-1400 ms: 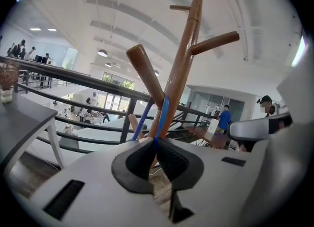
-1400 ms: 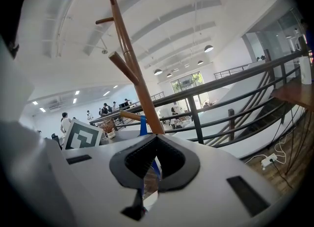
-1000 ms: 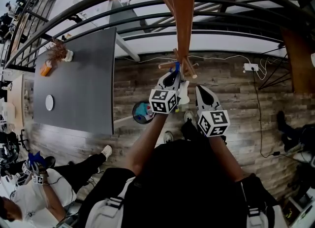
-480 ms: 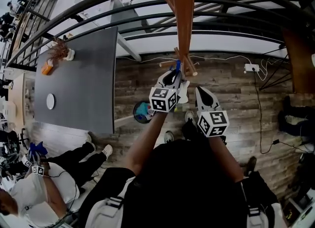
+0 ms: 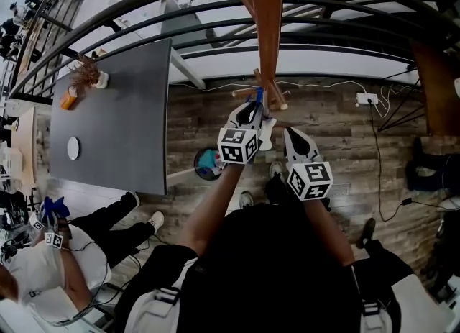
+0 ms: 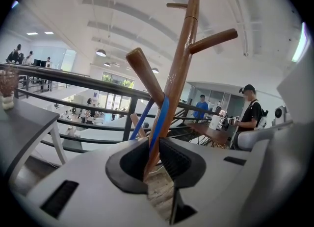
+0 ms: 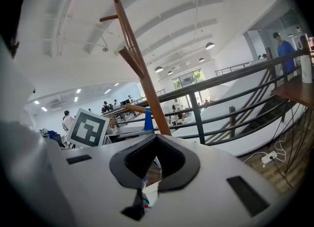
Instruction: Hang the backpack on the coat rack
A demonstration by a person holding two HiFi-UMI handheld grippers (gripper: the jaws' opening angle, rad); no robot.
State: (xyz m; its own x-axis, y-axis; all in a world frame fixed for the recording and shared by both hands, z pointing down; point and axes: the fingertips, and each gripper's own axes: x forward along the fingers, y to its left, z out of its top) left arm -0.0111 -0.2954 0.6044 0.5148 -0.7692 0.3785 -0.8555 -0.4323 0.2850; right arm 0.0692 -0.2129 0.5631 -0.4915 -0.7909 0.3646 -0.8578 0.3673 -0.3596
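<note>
The wooden coat rack (image 5: 267, 29) rises in the middle of the head view, with short pegs (image 5: 248, 93) low on its pole. My left gripper (image 5: 251, 113) is right at the pole, shut on the backpack's blue strap (image 5: 259, 96). In the left gripper view the strap (image 6: 158, 118) runs up from the jaws along the pole (image 6: 179, 59) towards a slanted peg (image 6: 144, 71). A blue and dark bundle (image 5: 208, 162), apparently the backpack's body, shows below that gripper. My right gripper (image 5: 293, 137) is beside the rack with its jaws together (image 7: 149, 172) and nothing visible between them.
A dark grey table (image 5: 122, 123) with a dried plant (image 5: 86, 76) stands to the left. Behind the rack runs a black railing (image 5: 215, 33). A power strip (image 5: 366, 98) and cables lie on the wood floor at right. A person (image 5: 43, 281) sits at lower left.
Both grippers hold almost the same place at the rack, the left still shut on the strap. The person at lower left has shifted.
</note>
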